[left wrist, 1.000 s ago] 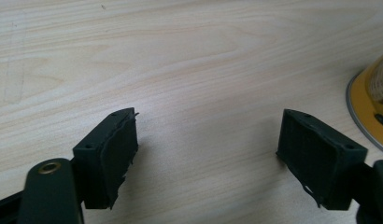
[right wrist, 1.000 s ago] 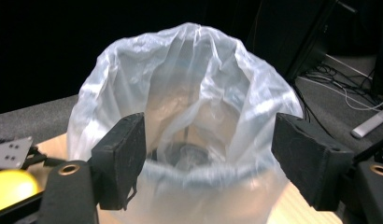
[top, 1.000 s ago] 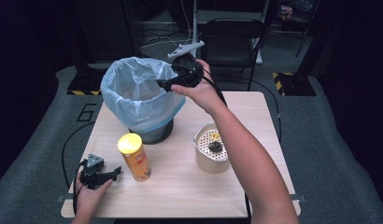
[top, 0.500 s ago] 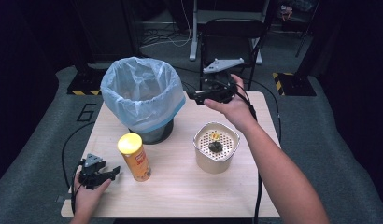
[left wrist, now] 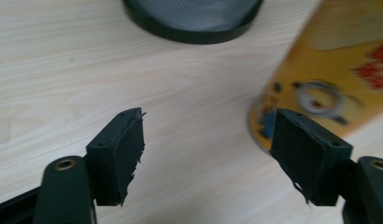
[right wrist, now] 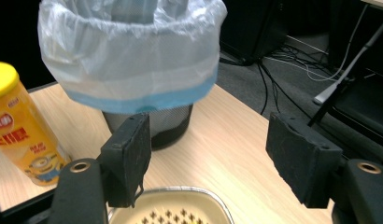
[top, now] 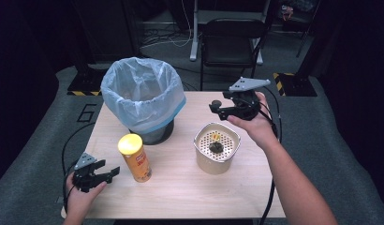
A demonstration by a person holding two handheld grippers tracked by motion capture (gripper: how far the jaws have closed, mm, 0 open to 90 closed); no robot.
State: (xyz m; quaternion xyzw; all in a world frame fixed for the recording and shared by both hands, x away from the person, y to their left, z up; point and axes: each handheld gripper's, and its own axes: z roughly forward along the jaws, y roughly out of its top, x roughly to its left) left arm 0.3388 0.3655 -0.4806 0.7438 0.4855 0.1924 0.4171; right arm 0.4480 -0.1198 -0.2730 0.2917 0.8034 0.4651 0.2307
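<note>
Two claws, both empty w/ jaws apart; right claw (top: 217, 108), jaws just narrowing, hovers over strainer (top: 217, 162). You risk clipping its rim. Left claw (top: 110, 172) could topple can (top: 135, 157).

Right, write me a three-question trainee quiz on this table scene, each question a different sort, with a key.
1. True or false: the yellow can lies on its side.
2. What lies in the strainer? A) a dark lump B) a spoon C) a cup
3. Fill in: the bin is lined with a pale blue ____.

Key
1. False; it stands upright, beside the left gripper, whose jaws are apart with nothing between them.
2. A; the right gripper hovers over the strainer's far rim, its jaws apart and holding nothing.
3. Bag.
</note>
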